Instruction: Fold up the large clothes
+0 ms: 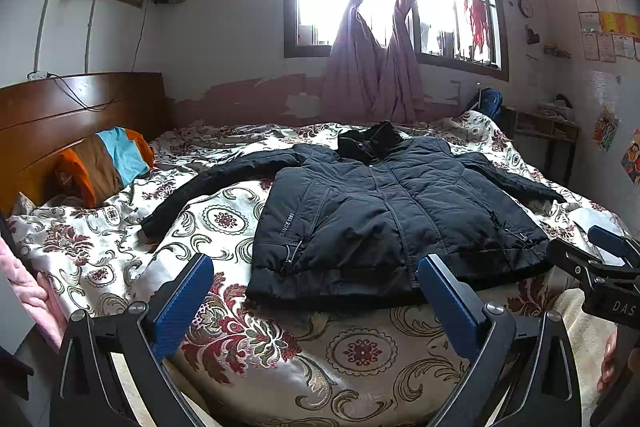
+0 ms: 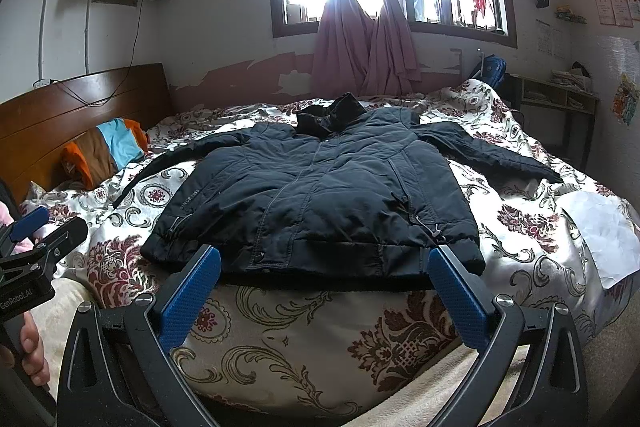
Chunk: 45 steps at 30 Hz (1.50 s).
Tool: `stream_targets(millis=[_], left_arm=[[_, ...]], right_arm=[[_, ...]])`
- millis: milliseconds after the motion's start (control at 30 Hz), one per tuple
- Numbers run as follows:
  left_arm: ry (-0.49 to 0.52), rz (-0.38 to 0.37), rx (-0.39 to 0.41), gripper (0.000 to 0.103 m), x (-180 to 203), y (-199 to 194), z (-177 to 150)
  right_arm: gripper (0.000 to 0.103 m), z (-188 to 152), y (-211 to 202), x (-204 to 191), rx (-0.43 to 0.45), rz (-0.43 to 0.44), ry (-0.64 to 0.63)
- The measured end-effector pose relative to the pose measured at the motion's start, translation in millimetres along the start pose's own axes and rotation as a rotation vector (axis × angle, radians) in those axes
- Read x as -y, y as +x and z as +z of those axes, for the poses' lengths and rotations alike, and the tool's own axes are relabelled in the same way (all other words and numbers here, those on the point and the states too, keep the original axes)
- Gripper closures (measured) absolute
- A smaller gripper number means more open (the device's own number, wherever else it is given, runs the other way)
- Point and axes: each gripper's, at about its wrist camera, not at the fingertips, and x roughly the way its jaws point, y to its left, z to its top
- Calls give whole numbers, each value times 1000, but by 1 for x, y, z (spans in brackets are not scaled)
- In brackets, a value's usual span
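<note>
Black quilted zip jacket (image 1: 396, 211) flat on floral-quilted bed (image 1: 280, 355), sleeves spread. Left tool (image 1: 316, 269) and right tool (image 2: 324, 259) both wide, empty, near bed's front edge.

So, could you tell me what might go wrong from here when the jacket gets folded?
1. The black jacket is thick and puffy, so a pinch may slip or the fold may spring open.
2. The floral bedspread under it is loose and wrinkled, so the open left gripper or right gripper may catch it along with the hem.
3. The sleeves lie spread wide and may drag.
</note>
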Motion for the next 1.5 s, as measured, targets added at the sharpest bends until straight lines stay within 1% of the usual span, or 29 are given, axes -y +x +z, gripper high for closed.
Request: stream_targets(millis=[1000,1133,1167,1233,1400,1500], left_arm=[[1,2,-2,0,0,0,0],[3,31,-32,0,-4,8,0],[0,39,-42,0,-4,10,-1],[-10,45,-58,0,-6,11,0],[0,83,-88,0,-6,12,1],[8,87,-107,0,-5,15,2]], right_arm=[[1,-1,3,0,-14,0,0],[1,-3,3,2,-22,-6,10],[1,-9,6,0,-22,-7,10],[1,-11,6,-1,-22,-9,10],[1,-7,6,0,-25,-12,4],[1,-7,8,1,-36,-19,-3]])
